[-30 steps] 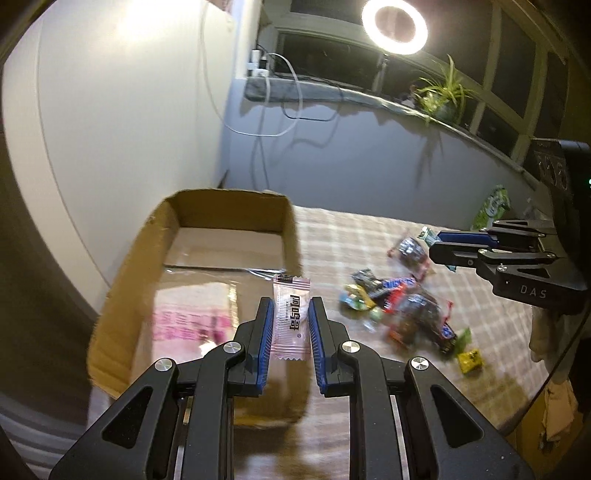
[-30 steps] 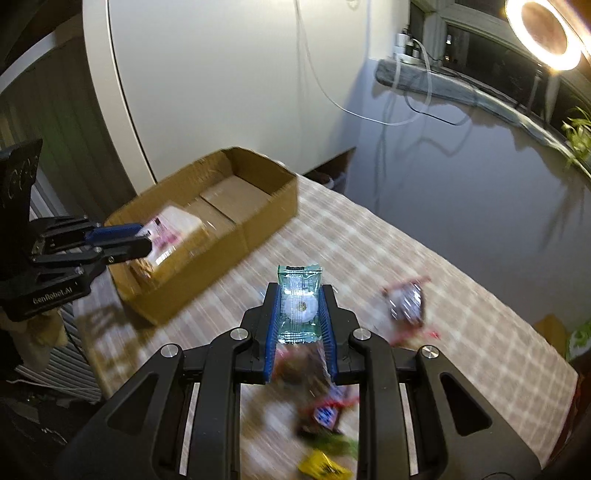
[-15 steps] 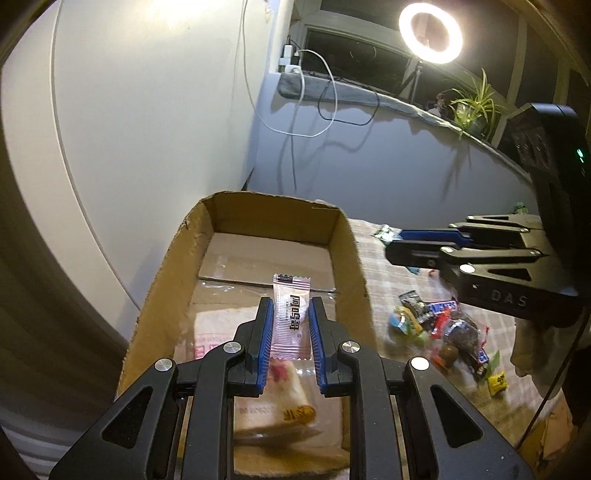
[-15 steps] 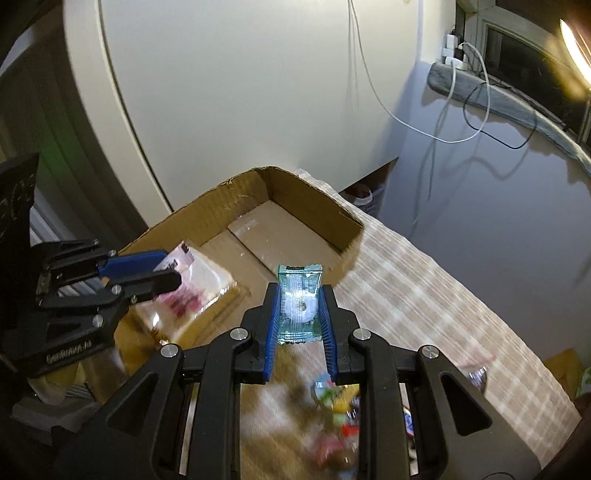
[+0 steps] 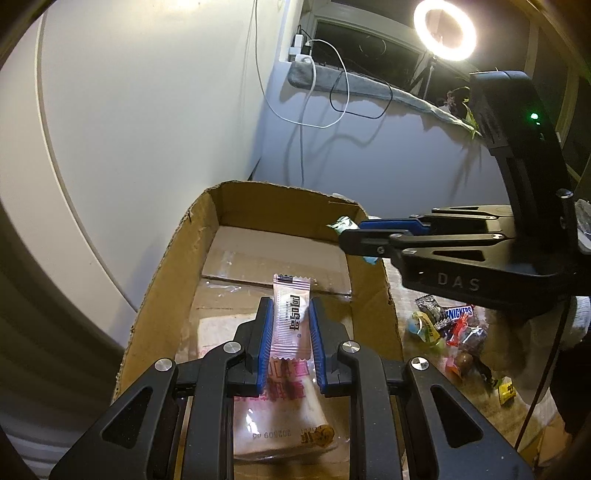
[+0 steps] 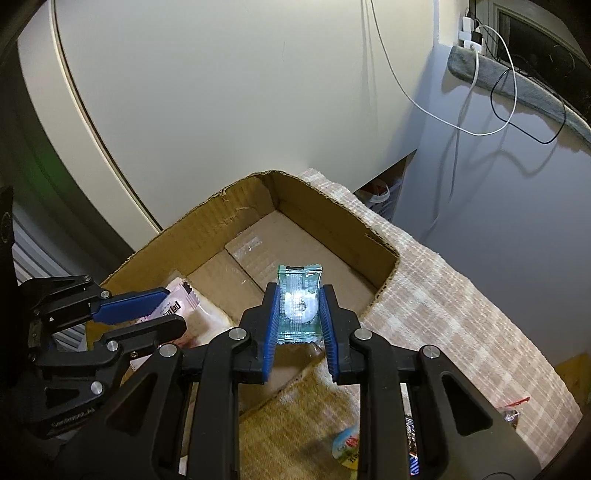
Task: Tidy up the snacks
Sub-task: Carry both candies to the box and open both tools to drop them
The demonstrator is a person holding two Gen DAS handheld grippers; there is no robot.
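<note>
Two handheld tongs are hovering over an open cardboard box (image 5: 177,258) sitting on a worktop (image 6: 461,314) w/ a checked cloth.

Left tongs (image 5: 291,314), seen from their own cam, are pinching a slim pink-and-white striped candy wrapper (image 5: 290,317) upright between blue pads; jaws are nearly closed, gripping it at both side edges. The wrapper is hanging above the box interior, over a clear bag of pink-printed snack (image 5: 280,413) lying on the box floor near the front.

Right tongs (image 6: 300,306) are clamping a small green-and-clear packet w/ a white ring-shaped sweet (image 6: 300,302) inside; jaws are narrowly closed on its sides. The packet is sitting above the box's near right corner, approx. over the rim. In the left cam the same tongs are reaching in from the right, level w/ the box's right wall, green packet tip just showing.

Loose snacks (image 5: 447,332) incl. a Snickers mini (image 5: 460,312) and a yellow sweet (image 5: 506,391) are lying in a pile on the worktop, right of the box, apart from it.

Bkgd: white wall, ring light (image 5: 445,29) glowing top right, cables (image 5: 314,96) dangling from a grey windowsill.
</note>
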